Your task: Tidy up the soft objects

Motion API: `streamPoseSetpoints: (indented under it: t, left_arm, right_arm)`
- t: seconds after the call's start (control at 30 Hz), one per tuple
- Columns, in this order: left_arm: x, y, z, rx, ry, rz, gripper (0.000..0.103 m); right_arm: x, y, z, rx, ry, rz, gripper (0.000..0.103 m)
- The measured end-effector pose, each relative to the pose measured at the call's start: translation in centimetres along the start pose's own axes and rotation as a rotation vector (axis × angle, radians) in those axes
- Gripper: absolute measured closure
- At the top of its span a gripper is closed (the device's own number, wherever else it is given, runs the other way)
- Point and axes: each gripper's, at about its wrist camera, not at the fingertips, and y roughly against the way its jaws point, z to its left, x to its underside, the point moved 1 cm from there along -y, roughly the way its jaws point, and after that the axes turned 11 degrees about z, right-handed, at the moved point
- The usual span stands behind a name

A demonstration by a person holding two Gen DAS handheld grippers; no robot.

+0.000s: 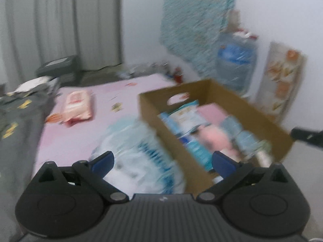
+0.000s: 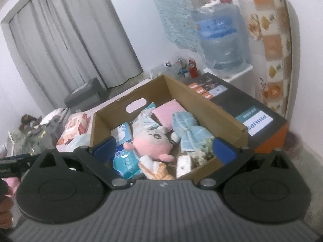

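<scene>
Both grippers gape wide and hold nothing: the left gripper [image 1: 162, 162] hangs over a blue-and-white pack [image 1: 137, 159] lying on the pink sheet [image 1: 76, 139] just beside the box [image 1: 260, 121], while the right gripper [image 2: 163, 148] hovers above the box [image 2: 214, 113], where a pink plush [image 2: 153, 143] and other soft packs lie. Judging by that, the pickup is in hand, and next the left should drop, pinch the pack and lift it over the wall. Another pink pack [image 1: 77, 105] waits farther off, with grey curtains [image 1: 60, 24] and a water jug [image 2: 222, 38] behind.
</scene>
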Motion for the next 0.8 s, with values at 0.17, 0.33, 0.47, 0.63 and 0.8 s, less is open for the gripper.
streamPoseSetpoints:
  t: [0.17,0.33,0.47,0.63,0.8]
  left_arm:
    - [2.0,-0.3,0.2,-0.080,-0.011,0.053,0.000]
    - [3.7,-0.2,0.6,-0.066,0.038,0.072,0.000]
    - [4.7,-1.2,0.5,-0.047,0.042,0.144,0.000]
    - [5.5,-1.4,0.1,-0.035,0.065,0.182,0.000]
    - [5.8,-1.2,-0.8,-0.046,0.047,0.192,0.000]
  right_arm:
    - [0.5,0.6,3.3,0.085,0.058,0.052,0.001]
    - [2.1,1.1,5.4,0.146,0.092,0.089,0.001]
    - [3.6,0.3,6.8,0.117,0.117,0.190,0.001]
    - [5.2,-0.8,8.7,0.099,0.172,0.266,0.001]
    - [5.9,-1.5,9.6,0.098,0.183,0.298,0.001]
